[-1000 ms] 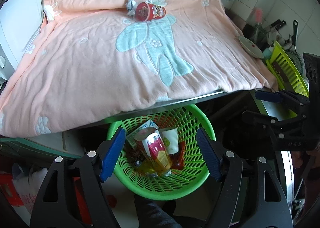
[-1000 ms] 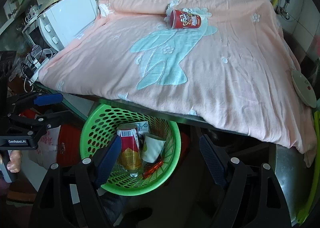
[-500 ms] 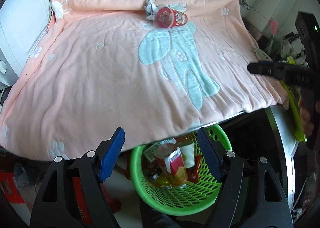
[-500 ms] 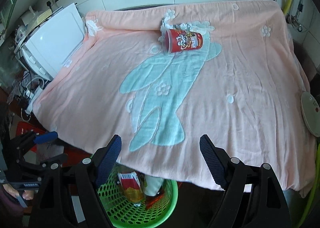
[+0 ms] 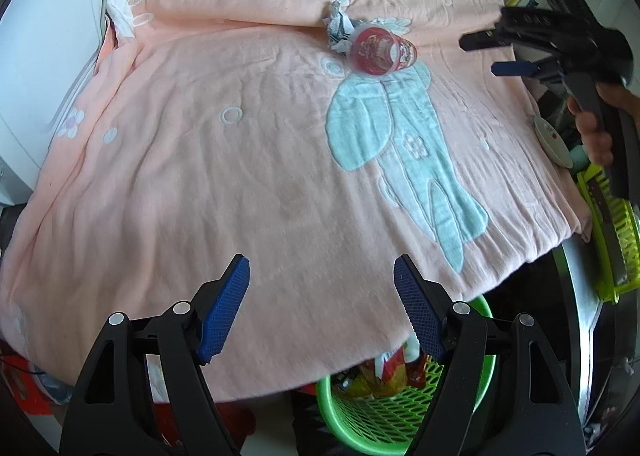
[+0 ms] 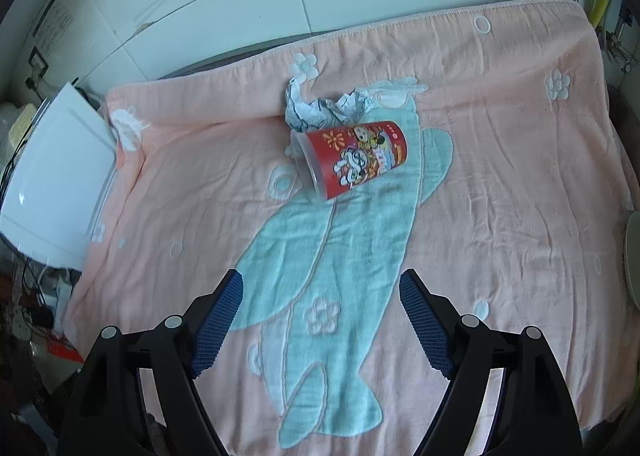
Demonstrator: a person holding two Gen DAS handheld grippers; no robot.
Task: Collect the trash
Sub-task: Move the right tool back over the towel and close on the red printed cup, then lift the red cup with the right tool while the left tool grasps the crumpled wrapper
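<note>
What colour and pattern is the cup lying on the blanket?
The cup is red with cartoon characters printed on its side; the right wrist view shows it best.

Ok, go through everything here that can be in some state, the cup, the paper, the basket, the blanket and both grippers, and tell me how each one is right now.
Red cup: lying on its side on the blanket.
Crumpled paper: wadded up, against the cup.
Green basket: below the counter edge, holding trash, partly hidden.
Pink blanket: spread flat over the counter.
Left gripper: open, empty.
Right gripper: open, empty.
</note>
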